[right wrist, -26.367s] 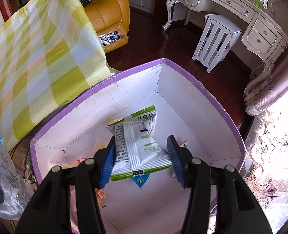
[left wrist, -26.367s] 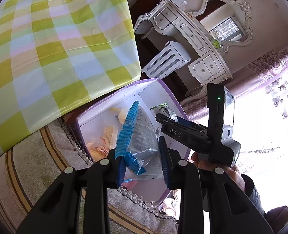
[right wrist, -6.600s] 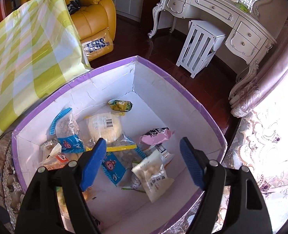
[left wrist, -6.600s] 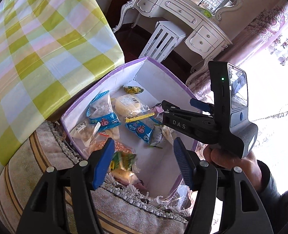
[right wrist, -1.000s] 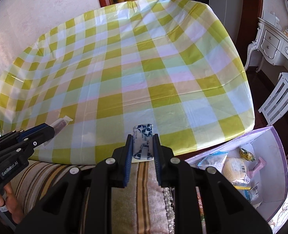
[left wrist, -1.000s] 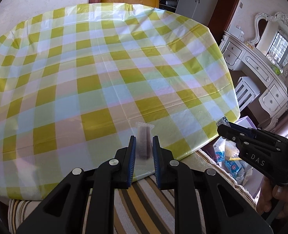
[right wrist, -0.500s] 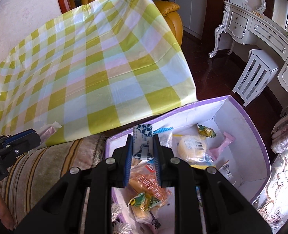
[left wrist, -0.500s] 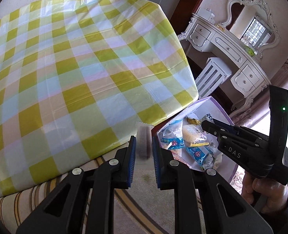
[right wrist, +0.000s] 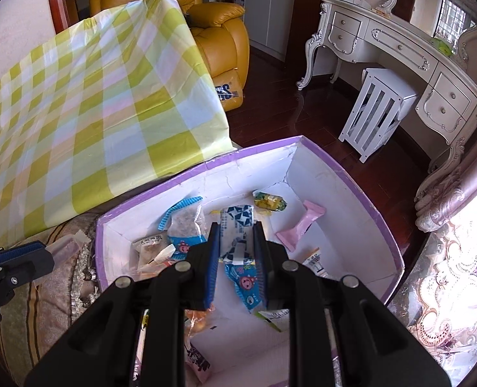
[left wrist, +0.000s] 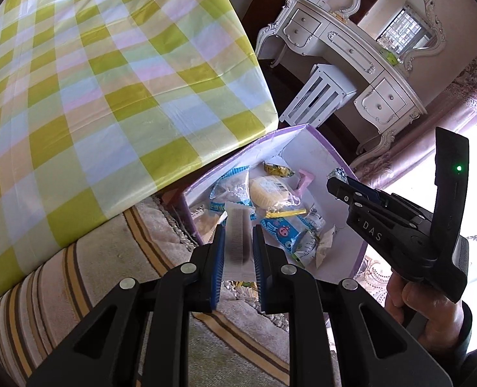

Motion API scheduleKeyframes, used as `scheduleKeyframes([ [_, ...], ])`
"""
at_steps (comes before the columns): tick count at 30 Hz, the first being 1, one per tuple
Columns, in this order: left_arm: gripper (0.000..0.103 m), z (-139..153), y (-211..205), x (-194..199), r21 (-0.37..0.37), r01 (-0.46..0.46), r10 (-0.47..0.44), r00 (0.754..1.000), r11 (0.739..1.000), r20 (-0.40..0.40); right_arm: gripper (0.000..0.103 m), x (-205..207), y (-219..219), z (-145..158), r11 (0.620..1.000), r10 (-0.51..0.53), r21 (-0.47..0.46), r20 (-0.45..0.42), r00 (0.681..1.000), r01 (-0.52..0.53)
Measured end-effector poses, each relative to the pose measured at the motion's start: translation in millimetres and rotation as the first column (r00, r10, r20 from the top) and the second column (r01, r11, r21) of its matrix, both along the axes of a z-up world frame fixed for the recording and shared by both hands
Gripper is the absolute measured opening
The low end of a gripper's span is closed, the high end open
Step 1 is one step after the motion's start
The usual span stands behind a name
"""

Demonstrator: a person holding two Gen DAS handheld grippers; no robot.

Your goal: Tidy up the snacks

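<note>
Left wrist view: the left claw (left wrist: 237, 251) is clenched on a clear-wrapped snack with a ribbed dark filling (left wrist: 236, 237), held upright between the blue pads (left wrist: 218, 267) above the near edge of the purple-rimmed box (left wrist: 319, 143). The box sits on a striped sofa cushion (left wrist: 77, 290), just beside the bench covered in a yellow-green checked cloth (left wrist: 93, 80). Inside the box lie several packets, among them a round pale cake in clear wrap (left wrist: 269, 190) and a blue cartoon-printed packet (left wrist: 280, 230). The right claw (left wrist: 343, 187), held in a hand (left wrist: 422, 306), hangs over the box's right side.

Right wrist view: the right claw (right wrist: 237, 242) grips a white packet with a blue star pattern (right wrist: 237, 229), held over the middle of the box (right wrist: 351, 177). Below it lie a pink wrapper (right wrist: 303, 221), a yellow-green candy packet (right wrist: 269, 201) near the far corner, and a blue-edged clear bag (right wrist: 186, 217). The left claw's tip (right wrist: 22, 253) shows at the left edge, outside the box, with the clear snack (right wrist: 65, 245) in it.
</note>
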State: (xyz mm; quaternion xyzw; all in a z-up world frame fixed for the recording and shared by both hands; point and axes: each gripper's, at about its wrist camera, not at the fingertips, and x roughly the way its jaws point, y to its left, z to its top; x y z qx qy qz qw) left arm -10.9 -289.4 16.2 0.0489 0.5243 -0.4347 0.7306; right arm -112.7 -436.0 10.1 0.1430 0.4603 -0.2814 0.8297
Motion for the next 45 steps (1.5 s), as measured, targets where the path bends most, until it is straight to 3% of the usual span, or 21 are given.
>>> scheduleKeyframes([
  [11,0.017,-5,-16,-9,0.005,0.026,-0.026,0.999,1.000,-0.041,0.023,-19,-16,-1,0.998,-0.068,-0.015,-0.010,0.998,0.068],
  [18,0.019,-6,-21,-11,-0.012,0.038,-0.039,0.997,0.999,-0.062,0.051,-24,-20,1,0.994,-0.101,-0.049,-0.021,0.995,0.100],
  [19,0.021,-7,-21,-10,-0.010,0.036,-0.036,0.997,0.999,-0.068,0.057,-24,-20,1,0.993,-0.105,-0.057,-0.025,0.994,0.104],
  [21,0.047,-7,-17,-9,-0.011,0.018,-0.019,0.997,1.000,-0.077,0.065,-26,-20,2,0.992,-0.113,-0.065,-0.029,0.993,0.111],
  [23,0.065,-6,-10,-7,-0.027,-0.007,0.005,0.996,1.000,-0.084,0.068,-27,-18,2,0.991,-0.116,-0.076,-0.038,0.993,0.113],
  [29,0.076,-8,8,-16,-0.048,-0.023,0.016,0.989,0.999,-0.148,0.069,-32,-7,2,0.990,-0.113,-0.089,-0.072,0.991,0.106],
  [33,0.085,-3,15,-26,-0.046,-0.013,0.008,0.992,0.999,-0.126,0.069,-37,0,2,0.990,-0.115,-0.093,-0.091,0.989,0.106],
  [45,0.099,-7,15,-35,-0.038,-0.002,-0.003,0.992,0.999,-0.127,0.069,-47,11,6,0.989,-0.124,-0.090,-0.113,0.986,0.114],
])
